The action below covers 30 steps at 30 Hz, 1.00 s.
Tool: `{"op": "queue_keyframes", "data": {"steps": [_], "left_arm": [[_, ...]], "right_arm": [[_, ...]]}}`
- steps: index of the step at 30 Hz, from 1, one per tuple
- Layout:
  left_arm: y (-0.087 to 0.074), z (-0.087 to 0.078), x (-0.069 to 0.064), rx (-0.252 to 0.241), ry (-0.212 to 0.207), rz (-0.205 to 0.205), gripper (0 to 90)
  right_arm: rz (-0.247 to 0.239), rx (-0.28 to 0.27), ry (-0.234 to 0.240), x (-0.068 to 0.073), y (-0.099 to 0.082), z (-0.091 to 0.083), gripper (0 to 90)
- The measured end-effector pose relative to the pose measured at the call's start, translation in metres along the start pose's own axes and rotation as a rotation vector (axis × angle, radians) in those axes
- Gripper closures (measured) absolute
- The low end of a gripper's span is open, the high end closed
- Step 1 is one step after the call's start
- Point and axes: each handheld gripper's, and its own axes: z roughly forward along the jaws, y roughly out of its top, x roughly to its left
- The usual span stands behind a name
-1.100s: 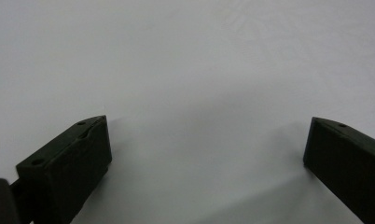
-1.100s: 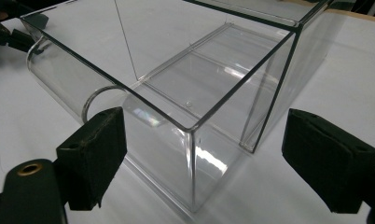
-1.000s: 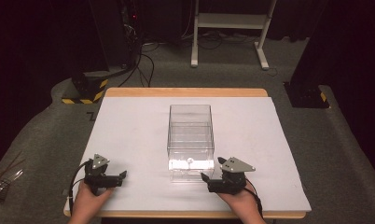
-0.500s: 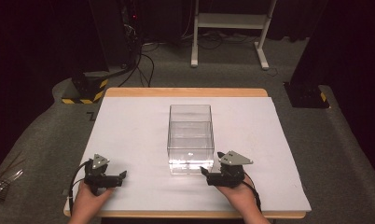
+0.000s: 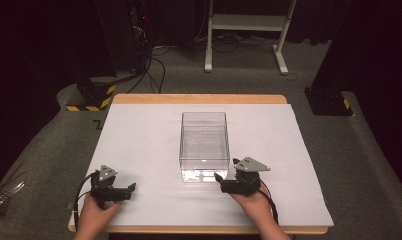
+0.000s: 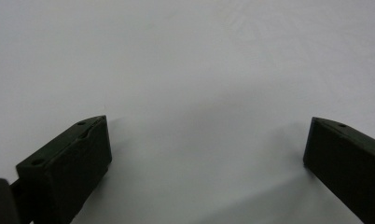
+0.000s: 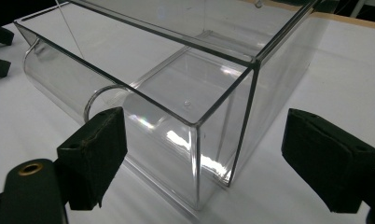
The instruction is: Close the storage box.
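Note:
A clear, lidless plastic box [image 5: 204, 145] stands at the middle of the white table top [image 5: 139, 135]. My right gripper [image 5: 220, 183] is held just off the box's near right corner, pointing left toward it. In the right gripper view the box [image 7: 190, 74] is close ahead, its near corner lined up between the open jaws [image 7: 206, 135], which do not touch it. A curved clear lip runs along the box's near face. My left gripper [image 5: 132, 188] rests at the table's near left, open over bare white surface [image 6: 206, 135], with nothing between its jaws.
The table's wooden rim [image 5: 199, 98] shows along the far side. Beyond it on the grey carpet stand a white frame's legs [image 5: 244, 35], a black and yellow striped base [image 5: 91, 97] at the left and a black base [image 5: 329, 102] at the right.
My right gripper has moved a little forward and closer to the box's near right corner. The left gripper and the box have stayed put.

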Motion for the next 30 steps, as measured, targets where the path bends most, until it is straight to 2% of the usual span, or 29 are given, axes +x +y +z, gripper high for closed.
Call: {"op": "queue_keyframes", "data": {"steps": [30], "left_arm": [[0.0,0.0,0.0,-0.003,0.001,-0.004,1.0]], "right_arm": [[0.045,-0.006,-0.044,-0.014,0.011,0.021,15.5]]}}
